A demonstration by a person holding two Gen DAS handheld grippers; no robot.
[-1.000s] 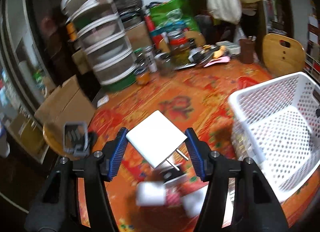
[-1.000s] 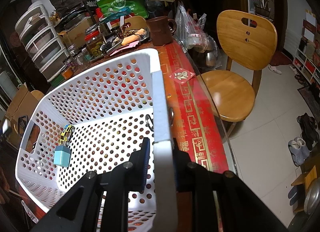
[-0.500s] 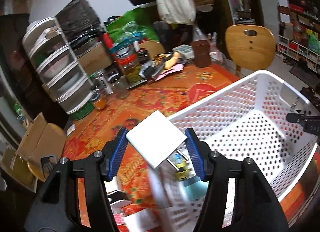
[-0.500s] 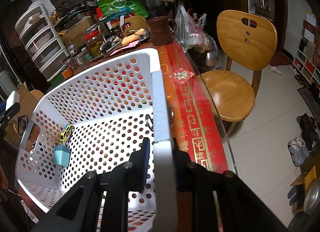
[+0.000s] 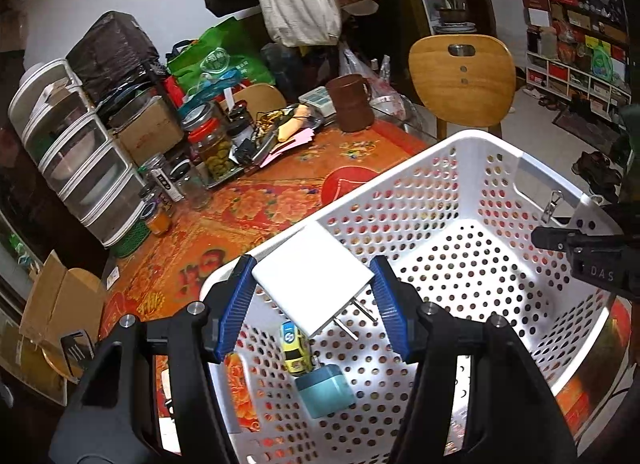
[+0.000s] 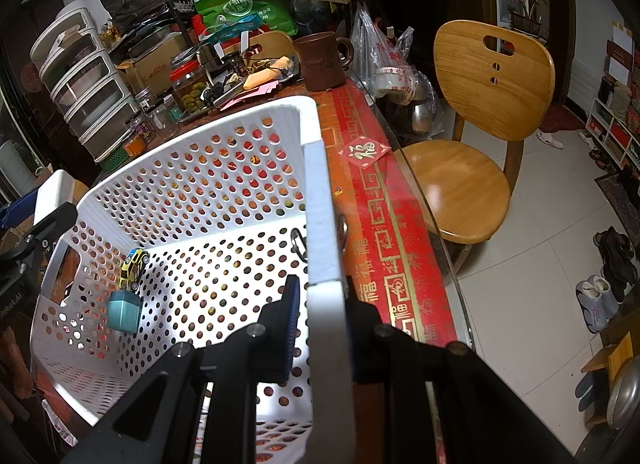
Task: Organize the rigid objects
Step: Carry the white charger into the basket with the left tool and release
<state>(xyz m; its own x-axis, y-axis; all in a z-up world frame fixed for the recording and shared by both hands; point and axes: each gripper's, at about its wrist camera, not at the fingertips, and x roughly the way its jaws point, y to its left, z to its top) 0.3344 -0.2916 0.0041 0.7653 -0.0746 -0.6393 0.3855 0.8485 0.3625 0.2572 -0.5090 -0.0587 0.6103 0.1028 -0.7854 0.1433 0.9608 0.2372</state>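
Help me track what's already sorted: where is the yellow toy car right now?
The yellow toy car lies on the white basket floor, beside the teal block, below the white charger held in the left gripper.

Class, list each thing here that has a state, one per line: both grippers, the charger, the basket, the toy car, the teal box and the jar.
left gripper: shut on the white charger.
white charger: held above the basket, prongs out.
right gripper: clamped on the basket's rim.
white basket: upright on the table.
toy car: lying inside the basket.
teal box: inside, beside the car.
glass jar: lid on.
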